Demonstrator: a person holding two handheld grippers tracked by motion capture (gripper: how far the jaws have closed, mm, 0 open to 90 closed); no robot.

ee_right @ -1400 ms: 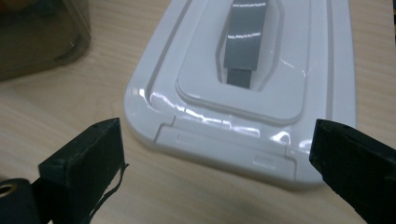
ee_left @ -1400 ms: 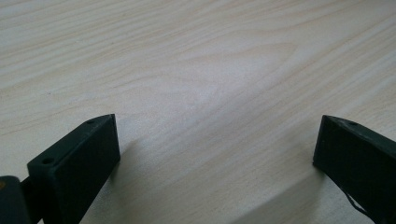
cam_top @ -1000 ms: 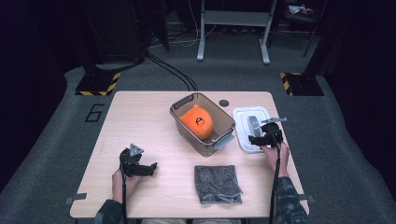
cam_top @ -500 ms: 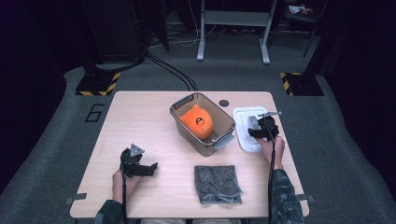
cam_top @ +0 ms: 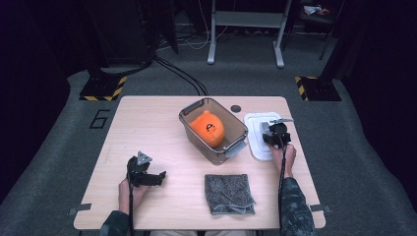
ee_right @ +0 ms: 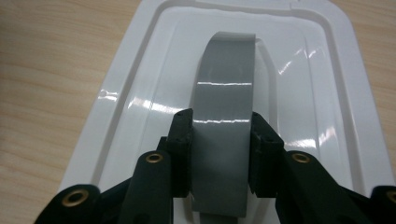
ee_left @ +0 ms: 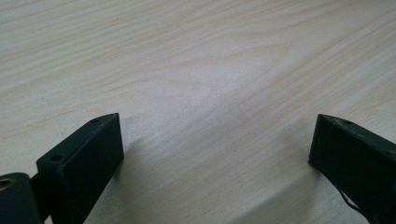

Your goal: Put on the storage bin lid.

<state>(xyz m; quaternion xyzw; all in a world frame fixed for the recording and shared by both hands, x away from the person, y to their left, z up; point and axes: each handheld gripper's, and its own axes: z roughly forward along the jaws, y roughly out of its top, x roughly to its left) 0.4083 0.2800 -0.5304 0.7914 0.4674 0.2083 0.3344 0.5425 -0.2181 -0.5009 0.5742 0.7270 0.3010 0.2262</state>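
- white lid [cam_top: 257, 133] lies flat on the tabletop [cam_top: 147, 128] just right of the clear bin [cam_top: 212, 130], well placed for lifting straight across; the bin sits open with an orange toy [cam_top: 207, 127] inside, so i judge the lid is meant for it.
- right gripper [ee_right: 223, 140]: jaws have just been closing and now clamp the lid's grey handle [ee_right: 226, 116] from both sides, pads pressing its edges, the handle running up between them.
- left gripper [ee_left: 212, 144]: jaws wide apart over bare tabletop, holding nothing, parked out of the way.
- folded grey cloth [cam_top: 228, 194] lies near the front edge, untouched.
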